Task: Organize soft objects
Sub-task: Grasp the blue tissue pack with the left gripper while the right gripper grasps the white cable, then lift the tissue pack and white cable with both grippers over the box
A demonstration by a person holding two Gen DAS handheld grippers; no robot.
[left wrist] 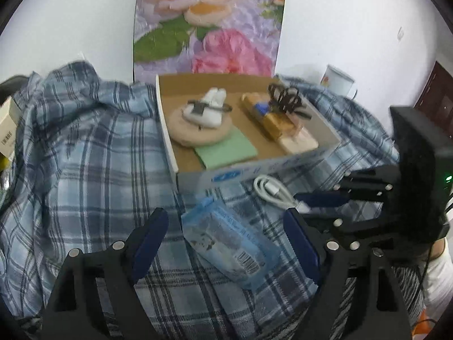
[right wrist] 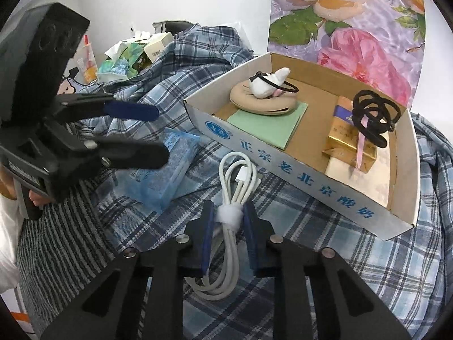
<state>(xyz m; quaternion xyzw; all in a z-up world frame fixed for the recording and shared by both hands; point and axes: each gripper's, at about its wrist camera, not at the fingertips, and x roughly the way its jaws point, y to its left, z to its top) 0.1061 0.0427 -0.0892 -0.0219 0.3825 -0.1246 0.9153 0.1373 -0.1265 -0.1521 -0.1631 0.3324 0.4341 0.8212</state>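
A: What does the right gripper have?

B: Its blue pads are clamped on the coiled white cable, just at the white fabric strap that binds the loops. The plug end lies ahead of the fingertips, the far loop trails back under the gripper.

A: And the left gripper?

B: Its jaws stand apart, one on each side of the blue tissue pack, and the pads do not touch it. The pack lies on the plaid cloth, with a barcode at the end nearest the gripper. Its small print is too blurred to read.

A: Any writing you can read?

B: The cardboard tray ahead and to the right of the right gripper bears blue Chinese characters along its white wall, 正宗老北京酸奶, plus a blue oval logo whose characters I cannot make out.

A: What sits in the tray?

B: A beige round pad on a green cloth, with a small white plush and a black hair band on top. To the right, a gold packet carries tangled black hair ties.
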